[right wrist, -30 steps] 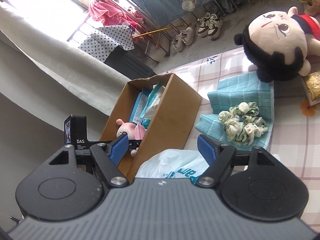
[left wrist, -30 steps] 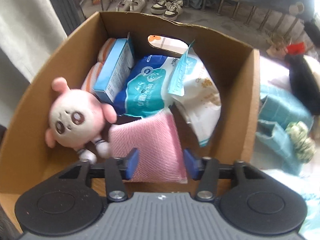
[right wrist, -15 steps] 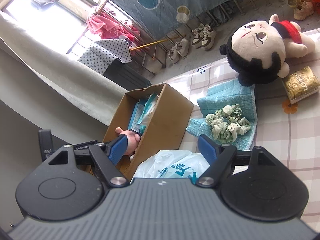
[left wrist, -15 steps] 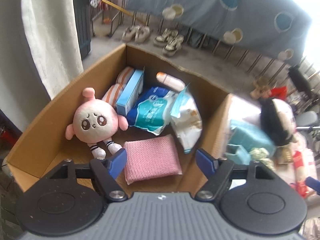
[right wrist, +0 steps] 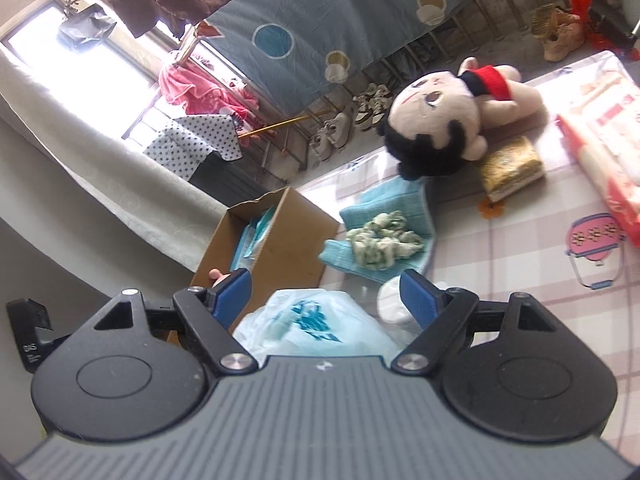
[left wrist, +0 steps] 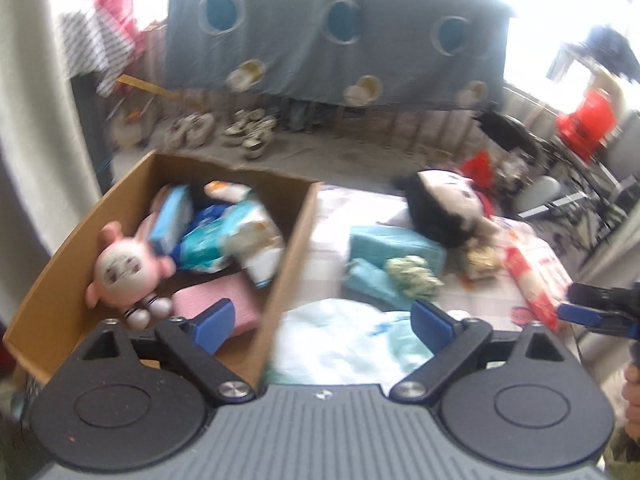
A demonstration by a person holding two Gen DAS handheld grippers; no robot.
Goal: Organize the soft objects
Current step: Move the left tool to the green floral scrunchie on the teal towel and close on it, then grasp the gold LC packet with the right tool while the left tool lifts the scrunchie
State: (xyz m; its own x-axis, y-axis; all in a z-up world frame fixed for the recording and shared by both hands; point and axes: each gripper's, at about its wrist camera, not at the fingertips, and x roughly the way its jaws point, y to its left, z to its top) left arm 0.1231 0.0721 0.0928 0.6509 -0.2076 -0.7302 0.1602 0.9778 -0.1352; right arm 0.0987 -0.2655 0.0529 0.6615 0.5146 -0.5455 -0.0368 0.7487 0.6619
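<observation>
A cardboard box (left wrist: 294,236) (right wrist: 296,248) holds a pink plush doll (left wrist: 120,272), a folded pink cloth (left wrist: 224,300) and several soft packs. On the checked table lie a black-haired doll (left wrist: 444,208) (right wrist: 436,120), a teal towel (left wrist: 396,244) (right wrist: 396,204) with a green scrunchie (left wrist: 414,276) (right wrist: 382,244) on it, and a white plastic bag (left wrist: 344,340) (right wrist: 316,324). My left gripper (left wrist: 322,322) is open and empty above the box's near right wall. My right gripper (right wrist: 326,296) is open and empty above the bag.
A red-and-white tissue pack (right wrist: 604,136) (left wrist: 528,280) and a gold packet (right wrist: 512,168) lie right of the dolls. A white cup (right wrist: 394,300) stands by the bag. Shoes (left wrist: 248,132) and a hanging blue sheet (left wrist: 332,40) are beyond the table.
My left gripper has opened, let go of the pink cloth in the box, and pulled up and to the right. My right gripper has shifted right, still open.
</observation>
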